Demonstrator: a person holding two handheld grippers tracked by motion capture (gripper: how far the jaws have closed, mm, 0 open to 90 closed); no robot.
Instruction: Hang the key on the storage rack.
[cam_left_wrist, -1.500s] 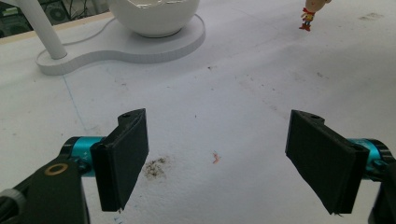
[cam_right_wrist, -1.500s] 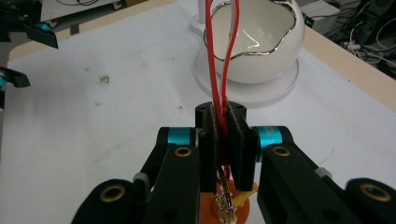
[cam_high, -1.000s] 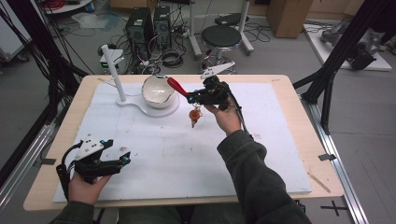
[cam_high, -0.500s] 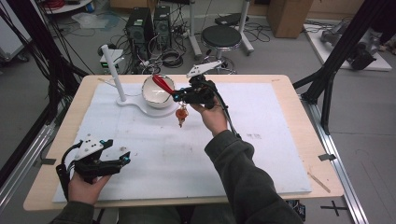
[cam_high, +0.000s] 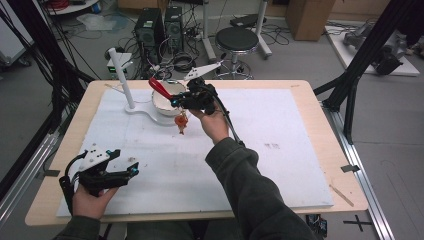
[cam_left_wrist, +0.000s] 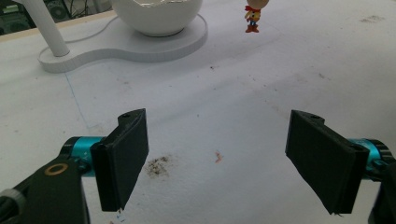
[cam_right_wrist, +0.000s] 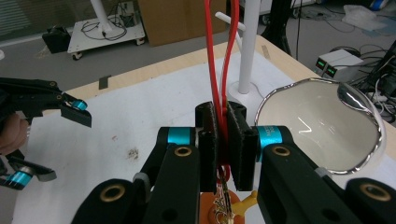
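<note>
Near the bench's front left corner, the left gripper (cam_high: 112, 175) rested in the person's hand on the white mat (cam_high: 280, 150), its jaws spread wide with nothing between them; in the left gripper view they framed only bare, lightly stained mat. Farther along, toward the back left of the mat, a white post (cam_high: 121, 77) rose from a flat white base (cam_high: 142, 110) whose round end carried a white egg-shaped bowl (cam_high: 165, 97) with a jagged, broken-shell rim. What lay inside the bowl could not be told; the right gripper view caught its smooth, glossy inner wall (cam_right_wrist: 322, 130). Just right of the bowl, the right gripper (cam_high: 175, 102) was held above the mat, jaws clamped tight on a red loop (cam_right_wrist: 219, 70) that stood up past the pads and, in the high view, slanted over the bowl's rim. From the loop's lower end a small cowboy figure (cam_high: 181, 121) in red and yellow hung just in front of the bowl, just beside the base's edge; whether its feet touched the mat could not be told. The right half of the mat stretched toward the bench's right edge.
</note>
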